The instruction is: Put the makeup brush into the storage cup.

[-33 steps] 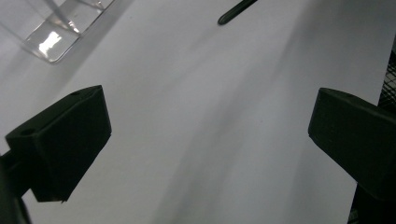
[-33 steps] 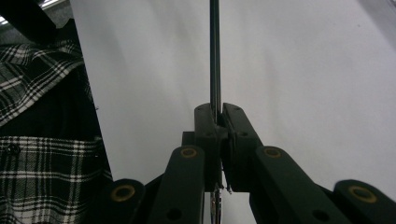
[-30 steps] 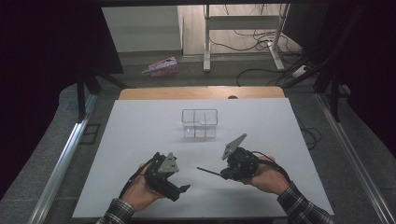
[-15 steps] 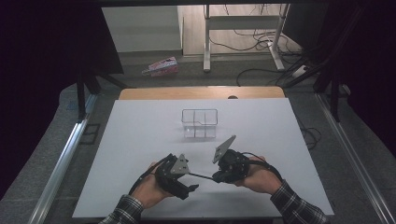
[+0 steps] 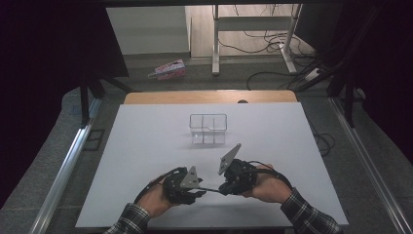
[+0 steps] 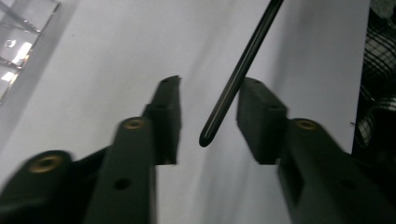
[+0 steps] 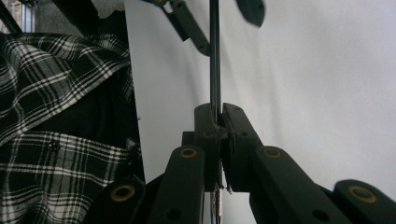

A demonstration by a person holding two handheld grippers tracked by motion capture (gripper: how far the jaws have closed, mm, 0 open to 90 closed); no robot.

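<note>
A person in plaid sleeves is sitting at a white bench [image 5: 146, 146], holding a two-jaw claw in each hand near its front edge. The right claw [image 7: 217, 122] is pinching a thin black rod [image 7: 214, 56] tightly between its pressed-together jaws, and the rod is sticking out toward the left claw [image 6: 208, 109]. In the high view the rod [image 5: 210, 189] is bridging the short gap between the two claws, just above the bench surface. In the left gripper view the rounded tip of the rod [image 6: 233, 81] is lying between the left claw's jaws, close against the right-hand pad, while a clear gap is showing on the other side. The left claw's jaws have just been closing in around the rod but are still standing apart, not yet pressing on it. A small clear plastic box with divided compartments [image 5: 208, 128] is standing farther back on the bench, well apart from both claws.
</note>
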